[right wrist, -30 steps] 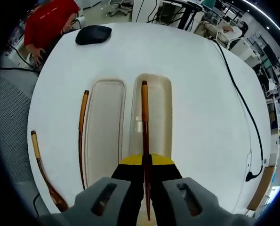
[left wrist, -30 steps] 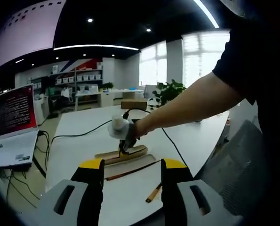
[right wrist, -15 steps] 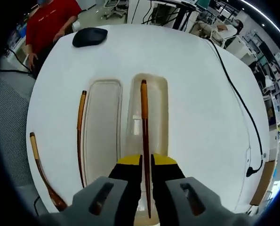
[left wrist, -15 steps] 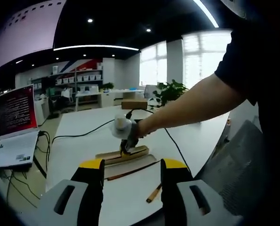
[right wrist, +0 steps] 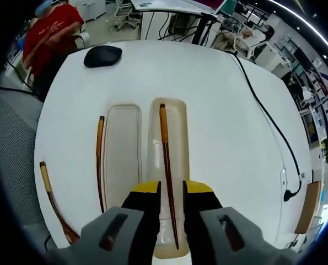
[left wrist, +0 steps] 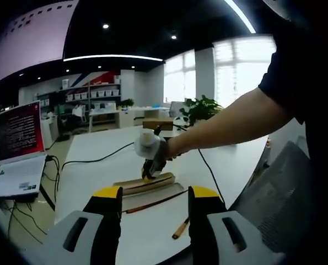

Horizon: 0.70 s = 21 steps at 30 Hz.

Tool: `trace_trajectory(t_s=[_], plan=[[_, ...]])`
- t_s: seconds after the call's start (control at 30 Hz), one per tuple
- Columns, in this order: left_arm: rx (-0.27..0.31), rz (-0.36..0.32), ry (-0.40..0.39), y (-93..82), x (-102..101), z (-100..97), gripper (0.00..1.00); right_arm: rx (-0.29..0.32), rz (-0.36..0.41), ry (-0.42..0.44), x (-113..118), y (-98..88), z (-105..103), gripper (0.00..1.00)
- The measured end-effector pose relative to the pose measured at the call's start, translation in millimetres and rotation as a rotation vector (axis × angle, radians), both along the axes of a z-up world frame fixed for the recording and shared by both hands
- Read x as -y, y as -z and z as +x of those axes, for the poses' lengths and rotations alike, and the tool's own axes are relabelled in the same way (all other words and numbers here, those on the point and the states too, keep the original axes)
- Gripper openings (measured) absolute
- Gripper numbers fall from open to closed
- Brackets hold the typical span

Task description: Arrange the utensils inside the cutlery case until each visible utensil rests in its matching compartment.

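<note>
Releasing chopstick [right wrist: 166, 168] into R tray of cutlery case [right wrist: 177, 116] | R gripper [right wrist: 170, 205] jaws parted vs clenched 1 s ago, stick lies loose | 2nd chopstick [right wrist: 99, 160] + spoon [right wrist: 52, 196] on counter [right wrist: 224, 105], L of case: next | L gripper [left wrist: 154, 205] jaws apart, idle.

Pale beige cutlery case [right wrist: 123, 113] flat on the white tabletop [right wrist: 224, 127], two long rounded compartments side by side. One dark wooden chopstick [right wrist: 166, 165] lying lengthwise in the right compartment. Second chopstick [right wrist: 99, 160] outside, just beside the case's left edge. Wooden spoon [right wrist: 54, 201] farther left, near the tabletop's rim.
</note>
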<state>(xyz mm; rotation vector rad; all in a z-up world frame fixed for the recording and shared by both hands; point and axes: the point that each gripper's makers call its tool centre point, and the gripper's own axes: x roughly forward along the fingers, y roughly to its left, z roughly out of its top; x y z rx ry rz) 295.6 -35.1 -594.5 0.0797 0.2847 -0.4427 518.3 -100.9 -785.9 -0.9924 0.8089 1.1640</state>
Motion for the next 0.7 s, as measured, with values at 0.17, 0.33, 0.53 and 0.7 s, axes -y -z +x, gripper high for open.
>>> trace_trajectory(t_s=[0.17,0.33,0.53,0.7], plan=[[0.007,-0.005,-0.004,-2.4,-0.9,0.6,0.49,0.008,0.018,0.011,0.2,-7.8,-2.2,0.14],[0.012,-0.006,-0.003,-5.2,-0.7,1.2,0.5,0.016,0.031,0.022,3.1,-13.6,-2.3,0.15],[0.014,-0.011,-0.004,-7.4,-0.1,3.0,0.5,0.009,0.032,0.033,12.9,-14.2,-7.4,0.16],[0.0,-0.004,0.004,-5.6,3.0,5.5,0.5,-0.001,0.038,0.038,17.4,-15.9,-12.5,0.15]])
